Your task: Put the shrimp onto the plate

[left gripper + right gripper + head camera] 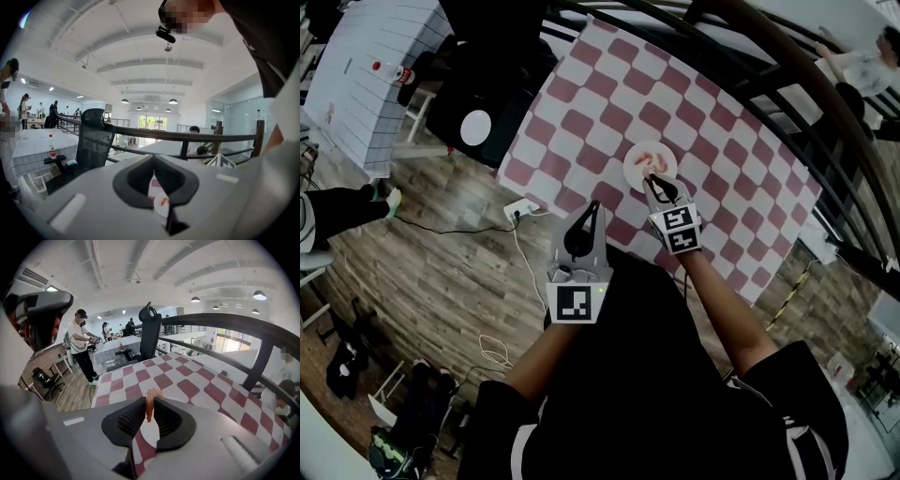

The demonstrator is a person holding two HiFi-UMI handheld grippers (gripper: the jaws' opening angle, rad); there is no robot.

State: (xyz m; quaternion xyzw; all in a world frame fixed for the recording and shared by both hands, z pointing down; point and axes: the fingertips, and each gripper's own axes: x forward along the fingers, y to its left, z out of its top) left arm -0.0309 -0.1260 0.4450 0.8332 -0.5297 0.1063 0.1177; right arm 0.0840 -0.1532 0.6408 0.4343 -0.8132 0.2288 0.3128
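A white plate lies on the red-and-white checked table, and a pink shrimp rests on it. My right gripper hangs over the plate's near edge. In the right gripper view its jaws are shut on another shrimp, which stands upright between the pads. My left gripper hovers at the table's near edge, left of the plate, with its tips together and nothing held. Through its jaw gap I see part of the plate.
A black office chair stands at the table's left end. Beside it is a white tiled table with a bottle. A power strip and cable lie on the wooden floor. A dark railing runs behind the table. People stand far off.
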